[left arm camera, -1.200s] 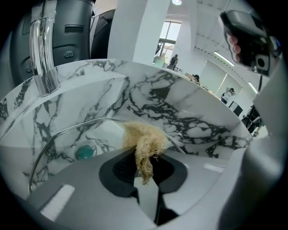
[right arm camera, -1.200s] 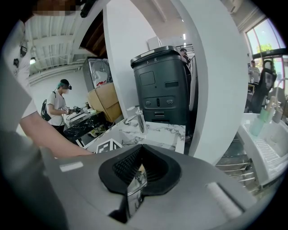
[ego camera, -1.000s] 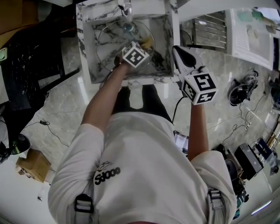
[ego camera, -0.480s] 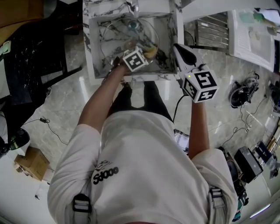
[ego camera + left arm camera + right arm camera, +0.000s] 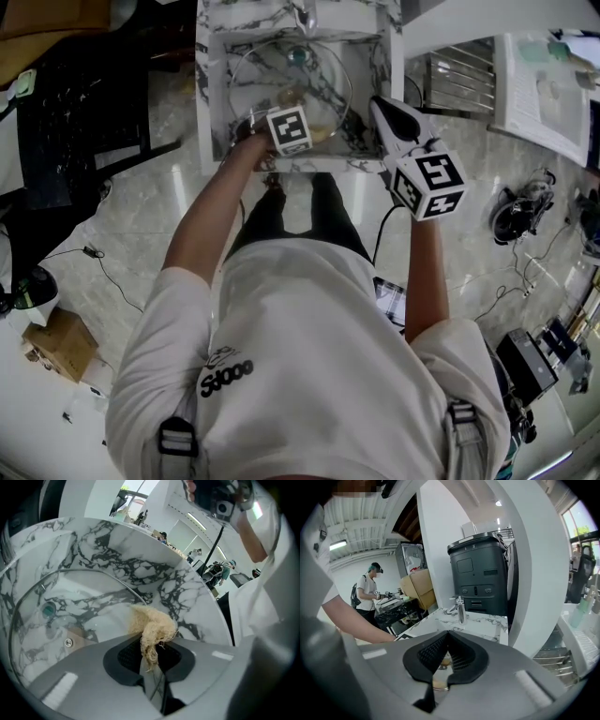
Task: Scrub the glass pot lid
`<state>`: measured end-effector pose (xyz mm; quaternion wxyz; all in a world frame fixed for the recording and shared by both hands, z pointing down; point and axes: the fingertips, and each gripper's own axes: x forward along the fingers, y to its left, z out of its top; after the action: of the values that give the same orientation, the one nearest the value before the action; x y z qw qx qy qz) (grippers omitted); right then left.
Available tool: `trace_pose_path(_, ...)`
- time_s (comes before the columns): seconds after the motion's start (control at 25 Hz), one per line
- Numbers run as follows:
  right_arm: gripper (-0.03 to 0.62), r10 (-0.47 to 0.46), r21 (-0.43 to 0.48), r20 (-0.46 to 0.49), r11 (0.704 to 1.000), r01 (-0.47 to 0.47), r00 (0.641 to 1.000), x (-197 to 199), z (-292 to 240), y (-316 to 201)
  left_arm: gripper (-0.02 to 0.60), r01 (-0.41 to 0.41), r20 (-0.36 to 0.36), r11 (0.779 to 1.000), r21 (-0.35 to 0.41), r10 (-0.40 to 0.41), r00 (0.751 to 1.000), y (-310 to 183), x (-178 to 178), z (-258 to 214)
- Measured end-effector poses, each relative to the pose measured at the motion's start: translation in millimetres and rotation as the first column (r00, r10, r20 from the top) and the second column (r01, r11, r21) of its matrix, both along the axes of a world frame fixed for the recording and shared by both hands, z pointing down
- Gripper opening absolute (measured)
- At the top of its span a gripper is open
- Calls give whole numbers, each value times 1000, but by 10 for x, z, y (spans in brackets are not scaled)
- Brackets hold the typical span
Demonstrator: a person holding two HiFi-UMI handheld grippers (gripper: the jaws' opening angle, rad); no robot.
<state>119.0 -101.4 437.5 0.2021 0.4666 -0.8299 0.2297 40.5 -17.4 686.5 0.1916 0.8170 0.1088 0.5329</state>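
While the glass lid [image 5: 291,80] is leaning in the sink [image 5: 210,103], the left gripper [image 5: 152,644] is pinching a soft fibre scrubber [image 5: 151,623] over it and the right gripper [image 5: 446,639], jaws pressed together empty, is hovering right of the sink, the slick, breakable lid probably wanting a hold at its rim.

A rough, fibrous scrubber [image 5: 152,630] is seen against a clear, glossy glass lid [image 5: 79,597] — the sink [image 5: 140,555] is finished in polished veined marble, the tap [image 5: 461,609] in shiny metal.

Left tongs [image 5: 151,654] with fibre scrubber [image 5: 152,625], slid leftward, nearer sink [image 5: 208,94] front wall
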Motion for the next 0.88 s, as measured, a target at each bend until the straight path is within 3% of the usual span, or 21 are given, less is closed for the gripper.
trace_pose_path(0.2,3,-19,-8,5,1000,19,1000,-33,24,15,48,30,61,991,-130,-22,998,103,-218,1)
trace_pose_path(0.36,3,-41,-17,6,999,42,999,-61,72,-10,48,55,98,983,-177,-38,994,92,-366,5)
trace_pose_path(0.56,3,-72,-23,13,997,72,997,-93,127,-82,48,122,158,974,-191,-92,983,33,-447,34)
trace_pose_path(0.88,3,-171,-47,24,984,172,985,-261,259,-253,48,223,266,969,-107,-188,945,-89,-657,84)
